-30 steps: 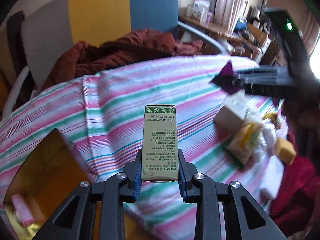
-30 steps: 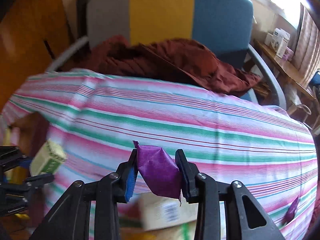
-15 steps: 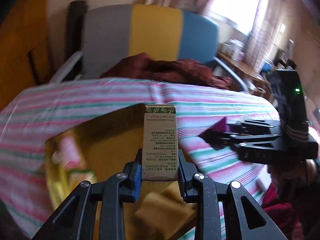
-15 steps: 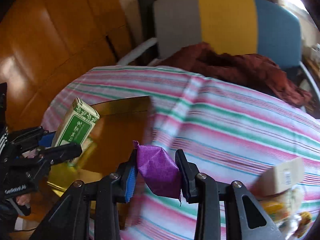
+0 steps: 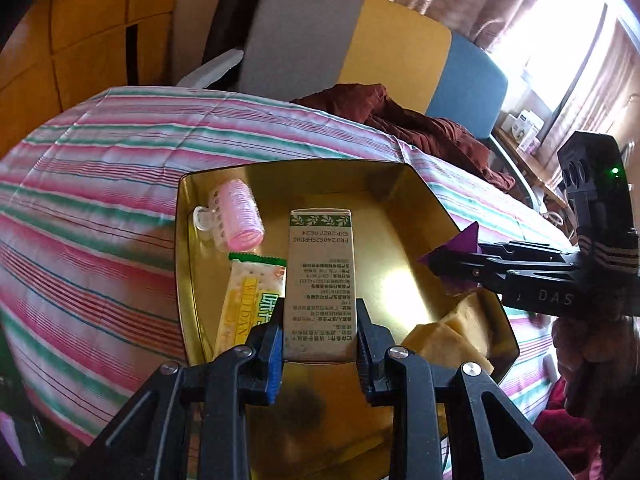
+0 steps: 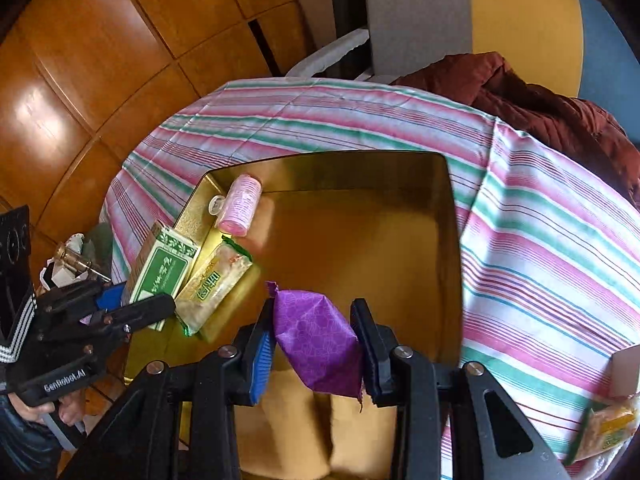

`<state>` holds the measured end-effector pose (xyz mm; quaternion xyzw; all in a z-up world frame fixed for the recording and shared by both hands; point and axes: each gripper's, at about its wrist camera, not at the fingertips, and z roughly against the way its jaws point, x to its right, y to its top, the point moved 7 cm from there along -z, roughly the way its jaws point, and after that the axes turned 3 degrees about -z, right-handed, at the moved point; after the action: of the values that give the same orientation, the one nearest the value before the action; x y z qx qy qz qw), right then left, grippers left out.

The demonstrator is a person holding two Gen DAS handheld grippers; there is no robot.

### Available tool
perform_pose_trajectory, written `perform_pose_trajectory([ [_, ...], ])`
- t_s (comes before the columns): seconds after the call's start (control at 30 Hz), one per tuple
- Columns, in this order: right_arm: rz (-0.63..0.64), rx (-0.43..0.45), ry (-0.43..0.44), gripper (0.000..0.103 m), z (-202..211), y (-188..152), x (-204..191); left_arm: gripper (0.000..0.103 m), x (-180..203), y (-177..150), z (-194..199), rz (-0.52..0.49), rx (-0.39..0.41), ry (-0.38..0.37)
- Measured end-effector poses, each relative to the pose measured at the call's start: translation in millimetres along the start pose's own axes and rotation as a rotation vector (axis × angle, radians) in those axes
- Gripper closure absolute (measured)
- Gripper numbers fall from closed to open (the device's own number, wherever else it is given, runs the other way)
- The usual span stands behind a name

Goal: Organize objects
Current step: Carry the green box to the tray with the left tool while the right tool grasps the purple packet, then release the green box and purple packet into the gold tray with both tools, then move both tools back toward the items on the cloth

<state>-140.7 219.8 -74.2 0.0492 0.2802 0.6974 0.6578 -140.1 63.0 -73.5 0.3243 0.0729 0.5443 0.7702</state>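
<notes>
Near rim of gold tray point(image 5: 280, 172) cut off behind both sets of jaws; yellow sponge-like pieces point(image 5: 452, 332) partly masked by gripper bodies, kind not determinable. Print on green-and-white carton point(image 5: 320, 280) legible only in part, upside down to the left wrist camera. Small clutter at far left of right wrist view, beyond the tablecloth edge, too blurred to identify. Only fingertips of a hand point(image 6: 60, 412) visible under left gripper's handle.

Carton clamped in left gripper point(image 5: 320, 356) by its lower end, long axis running away from the camera along the fingers, leaf-patterned end farthest out. From right wrist view, carton tilted, over the tray's left rim, above cracker packet point(image 6: 214, 284).

Purple packet point(image 6: 320, 340) pinched in right gripper point(image 6: 316, 344), long axis diagonal, twisted tip toward upper left. Held above tray interior, near its front.

Both grippers angled steeply down over tray on striped tablecloth point(image 5: 100, 184). Right gripper entering left wrist view from the right, roughly crosswise.

Pink hair roller point(image 5: 236, 220) and cracker packet lying in tray's left part. Dark red garment point(image 6: 540, 104) draped over the far table edge.
</notes>
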Motion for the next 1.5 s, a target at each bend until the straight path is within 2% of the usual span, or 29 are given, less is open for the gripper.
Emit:
perform_pose_trajectory([
  [0.17,-0.015,0.002,-0.012,0.067,-6,12,-4,0.073,-6,13,-3,0.039,0.016,-0.040],
  [0.23,-0.034,0.016,0.006,0.064,-5,21,-7,0.072,-7,21,-8,0.057,0.025,-0.048],
  [0.27,-0.053,0.027,0.022,0.061,-5,27,-8,0.067,-9,24,-11,0.080,0.026,-0.053],
  [0.3,-0.070,0.035,0.032,0.049,-4,31,-9,0.060,-10,27,-14,0.100,0.025,-0.058],
  [0.33,-0.087,0.047,0.032,0.036,-3,34,-8,0.058,-12,28,-15,0.117,0.028,-0.055],
  [0.37,-0.096,0.060,0.026,0.033,-1,37,-8,0.056,-13,27,-16,0.124,0.030,-0.050],
  [0.57,-0.113,0.043,0.003,0.032,2,17,3,0.055,-18,3,-15,0.113,-0.002,0.014],
  [0.63,-0.124,0.034,0.001,0.031,3,5,7,0.047,-21,-10,-11,0.125,-0.004,0.038],
  [0.7,-0.129,0.033,-0.011,0.030,5,-8,11,0.033,-22,-24,-4,0.132,0.005,0.085],
  [0.87,-0.089,0.077,-0.081,0.022,19,-34,11,0.025,-17,-45,13,0.109,0.056,0.187],
  [0.93,-0.056,0.097,-0.115,0.020,25,-42,9,0.019,-11,-49,21,0.086,0.082,0.232],
  [1.2,-0.014,0.188,-0.173,0.018,51,-63,7,0.004,15,-49,41,-0.010,0.169,0.320],
  [1.37,-0.036,0.208,-0.189,0.018,63,-74,17,0.004,27,-57,40,-0.051,0.148,0.326],
  [1.5,-0.073,0.214,-0.217,0.018,72,-84,34,0.004,34,-65,36,-0.059,0.125,0.303],
])
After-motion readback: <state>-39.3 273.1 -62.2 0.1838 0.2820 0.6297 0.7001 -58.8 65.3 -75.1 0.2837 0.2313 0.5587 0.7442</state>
